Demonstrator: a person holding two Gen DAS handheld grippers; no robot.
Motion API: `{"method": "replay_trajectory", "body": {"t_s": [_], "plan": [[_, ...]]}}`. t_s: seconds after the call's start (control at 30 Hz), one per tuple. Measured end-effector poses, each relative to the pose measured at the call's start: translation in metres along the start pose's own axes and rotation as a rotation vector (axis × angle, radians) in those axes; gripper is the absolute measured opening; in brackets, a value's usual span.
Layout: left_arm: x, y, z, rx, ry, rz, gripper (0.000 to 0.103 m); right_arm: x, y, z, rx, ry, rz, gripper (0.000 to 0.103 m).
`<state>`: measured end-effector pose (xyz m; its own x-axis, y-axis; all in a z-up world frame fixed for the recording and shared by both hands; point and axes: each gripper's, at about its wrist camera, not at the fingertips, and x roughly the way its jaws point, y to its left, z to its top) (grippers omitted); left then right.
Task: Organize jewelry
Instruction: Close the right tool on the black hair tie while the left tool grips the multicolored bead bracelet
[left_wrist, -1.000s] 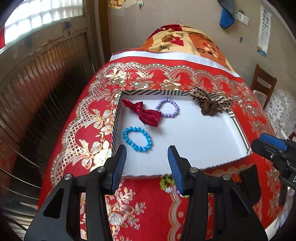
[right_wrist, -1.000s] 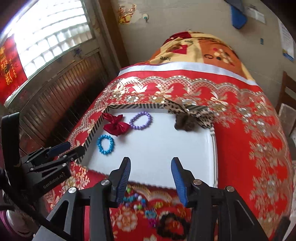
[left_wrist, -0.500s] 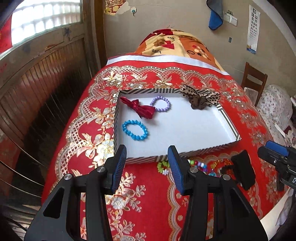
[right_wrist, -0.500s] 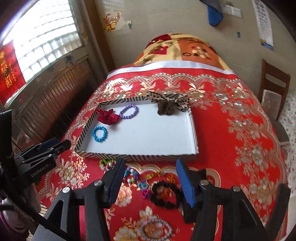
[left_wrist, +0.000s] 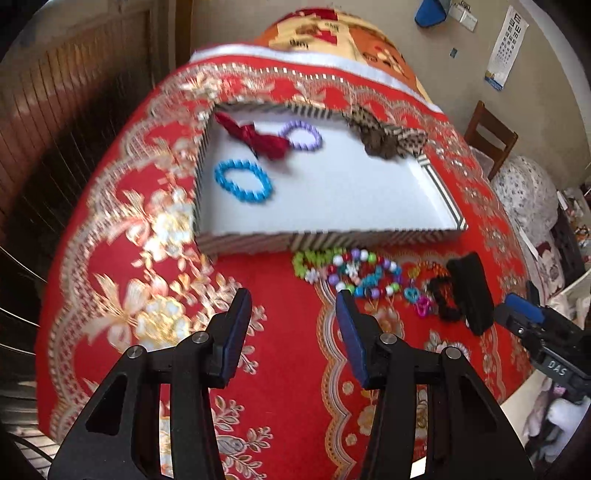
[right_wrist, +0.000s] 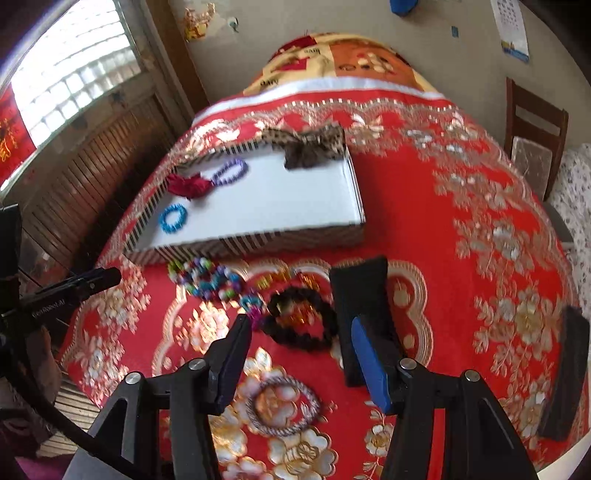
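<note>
Jewelry is split between two spots on the red floral bedspread (left_wrist: 288, 369): some sits in the striped tray (left_wrist: 258, 242) and the rest lies loose on the cloth just in front of it.

From the left wrist view, the left gripper (left_wrist: 293, 332) hangs over bare bedspread with its blue pads wide apart and nothing between them. The tray sits at about 12 o'clock from it, holding a blue bead bracelet (left_wrist: 243, 181), a red bow (left_wrist: 264, 138), a purple bead bracelet (left_wrist: 301, 134) and a leopard-print bow (left_wrist: 384, 138) draped over the far rim. The pile of colorful beads (left_wrist: 354, 273) lies right against the tray's near wall, around 1 o'clock from the left gripper and just past its right-hand pad.

In the right wrist view, the right gripper (right_wrist: 301, 354) is also spread open and empty. The black bead bracelet (right_wrist: 301, 319) lies flat on the cloth at 12 o'clock, just ahead of the gap between its fingers. The black case (right_wrist: 364, 317) runs along the bracelet's 3 o'clock side, partly behind the gripper's right-hand pad. The colorful beads are further off at 11 o'clock, and a gray rope bracelet (right_wrist: 282, 406) sits low between the two arms of the gripper. Both views are a bit motion-blurred.
</note>
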<state>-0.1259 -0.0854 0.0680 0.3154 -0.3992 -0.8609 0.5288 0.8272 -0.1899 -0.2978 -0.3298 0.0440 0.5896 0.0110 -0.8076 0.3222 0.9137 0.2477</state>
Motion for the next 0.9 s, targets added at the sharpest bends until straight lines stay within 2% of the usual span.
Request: {"method": "replay_trajectory", "body": {"t_s": [0.07,0.13,0.23,0.5,0.63,0.9], "plan": [[0.008,0.001,-0.001,-0.015,0.029,-0.02,0.047,0.005,-0.002,-0.001,-0.007,0.008,-0.002,0.053],[0.016,0.001,-0.001,-0.03,0.055,-0.037,0.047,0.011,-0.003,-0.002,-0.014,0.018,0.012,0.045],[0.024,-0.001,0.0,-0.031,0.067,-0.04,0.047,0.02,-0.001,-0.001,-0.037,0.03,0.016,0.042],[0.043,-0.005,0.011,-0.062,0.085,-0.044,0.047,0.05,0.006,0.018,-0.173,0.046,-0.02,0.041],[0.053,-0.01,0.016,-0.065,0.095,-0.042,0.047,0.063,0.003,0.023,-0.205,0.068,-0.01,0.041],[0.069,-0.027,0.026,-0.007,0.117,-0.047,0.047,0.072,0.001,0.026,-0.251,0.088,0.02,0.04]]}}
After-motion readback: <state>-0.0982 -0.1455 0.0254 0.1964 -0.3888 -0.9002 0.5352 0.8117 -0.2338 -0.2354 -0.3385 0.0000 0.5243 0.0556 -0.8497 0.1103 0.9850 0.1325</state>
